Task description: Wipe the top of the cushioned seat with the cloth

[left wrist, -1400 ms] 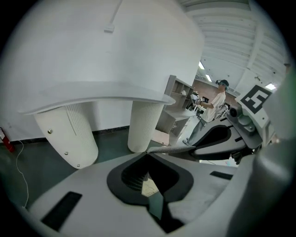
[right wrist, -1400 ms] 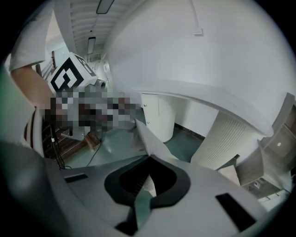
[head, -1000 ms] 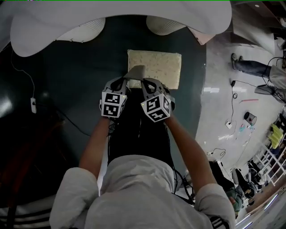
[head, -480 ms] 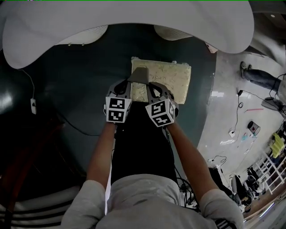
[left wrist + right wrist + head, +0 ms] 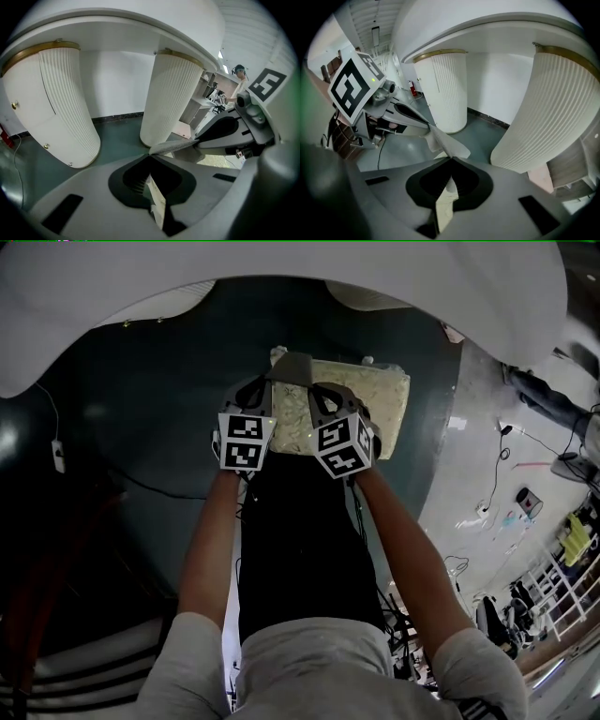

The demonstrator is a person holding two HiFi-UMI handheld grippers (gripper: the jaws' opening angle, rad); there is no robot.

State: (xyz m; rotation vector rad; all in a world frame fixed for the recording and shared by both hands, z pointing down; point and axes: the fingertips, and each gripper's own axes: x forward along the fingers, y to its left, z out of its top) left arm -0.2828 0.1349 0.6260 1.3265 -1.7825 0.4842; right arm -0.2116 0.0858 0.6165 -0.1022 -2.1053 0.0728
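A cream-yellow cloth (image 5: 361,404) lies flat on the dark teal cushioned seat (image 5: 159,418). Its left near corner is lifted into a grey flap (image 5: 292,367). My left gripper (image 5: 266,390) and right gripper (image 5: 322,395) stand side by side over the cloth's left half, both shut on that raised fold. In the left gripper view the jaws (image 5: 150,154) meet on a strip of cloth (image 5: 157,208), and the right gripper (image 5: 225,131) shows beside them. Cloth (image 5: 444,201) is likewise pinched between the closed jaws (image 5: 451,158) in the right gripper view.
A white curved top (image 5: 281,277) overhangs the seat's far side, standing on ribbed white pillars (image 5: 173,98) (image 5: 548,117). A cable with a white plug (image 5: 57,457) lies at the seat's left. Pale floor with cables and clutter (image 5: 506,512) lies to the right.
Both grippers have pushed the cloth away from me across the seat, toward the white overhang. The grip on the raised fold is unchanged.
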